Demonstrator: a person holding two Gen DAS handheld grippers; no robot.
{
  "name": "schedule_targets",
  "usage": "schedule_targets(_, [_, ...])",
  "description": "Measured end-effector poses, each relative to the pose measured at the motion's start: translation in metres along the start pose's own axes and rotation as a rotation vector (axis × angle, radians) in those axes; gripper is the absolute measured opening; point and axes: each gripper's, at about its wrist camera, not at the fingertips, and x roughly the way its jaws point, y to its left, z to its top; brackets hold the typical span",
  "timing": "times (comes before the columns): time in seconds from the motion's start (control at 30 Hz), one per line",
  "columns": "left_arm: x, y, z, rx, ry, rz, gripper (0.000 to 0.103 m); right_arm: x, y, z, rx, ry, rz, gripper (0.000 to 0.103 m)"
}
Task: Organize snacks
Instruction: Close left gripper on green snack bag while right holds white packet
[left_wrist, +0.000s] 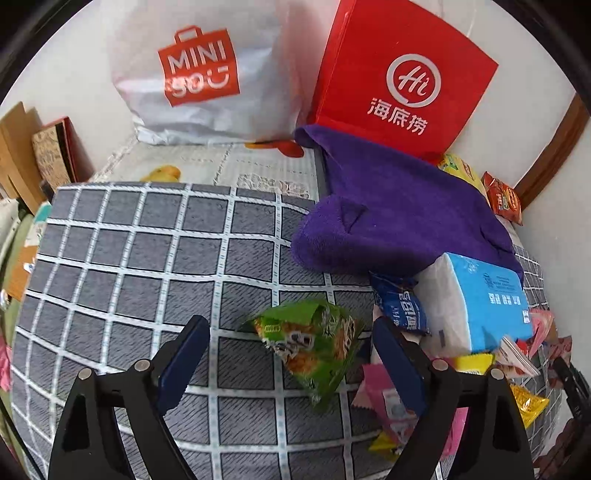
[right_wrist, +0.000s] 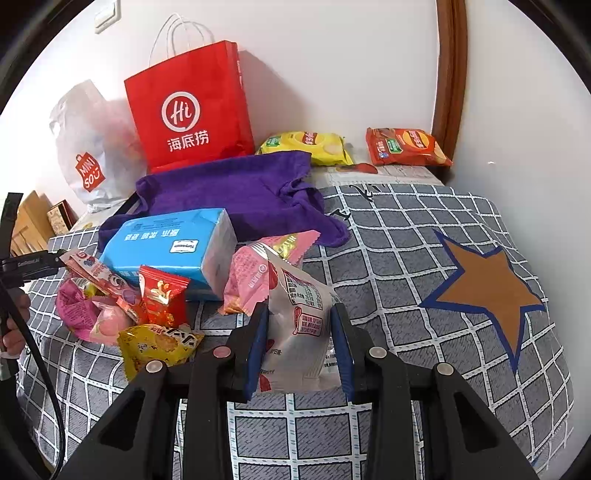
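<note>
My left gripper (left_wrist: 290, 328) is open, its jaws on either side of a green snack packet (left_wrist: 314, 343) lying on the grey checked cloth (left_wrist: 129, 266). My right gripper (right_wrist: 299, 317) is shut on a white and pink snack packet (right_wrist: 299, 317), held upright between its blue pads. A heap of small snack packets (right_wrist: 140, 306) lies left of it, with a red packet (right_wrist: 162, 295) and a yellow one (right_wrist: 155, 345). In the left wrist view, pink packets (left_wrist: 384, 402) and a blue packet (left_wrist: 400, 306) lie by the right finger.
A blue tissue pack (right_wrist: 170, 247) and a purple towel (right_wrist: 236, 195) lie mid-table. A red paper bag (right_wrist: 188, 107) and a white Miniso bag (right_wrist: 88, 155) stand at the wall. Yellow (right_wrist: 306, 146) and red (right_wrist: 404, 146) crisp bags lie at the back. A brown star (right_wrist: 491, 288) marks the cloth.
</note>
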Motion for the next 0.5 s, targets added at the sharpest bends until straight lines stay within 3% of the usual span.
schedule_targets(0.13, [0.017, 0.001, -0.001, -0.018, 0.04, -0.032, 0.071, 0.006, -0.001, 0.0, 0.003, 0.012, -0.003, 0.034])
schedule_targets(0.2, [0.022, 0.001, -0.002, -0.017, 0.049, -0.054, 0.053, 0.008, 0.0, -0.001, 0.001, 0.016, -0.002, 0.034])
schedule_targets(0.3, [0.019, 0.004, -0.002, -0.025, 0.035, -0.065, 0.048, 0.01, 0.002, 0.0, -0.004, 0.017, 0.003, 0.034])
schedule_targets(0.5, [-0.012, 0.015, -0.003, -0.047, -0.012, -0.052, 0.048, 0.0, 0.008, 0.003, -0.015, -0.002, 0.022, 0.034])
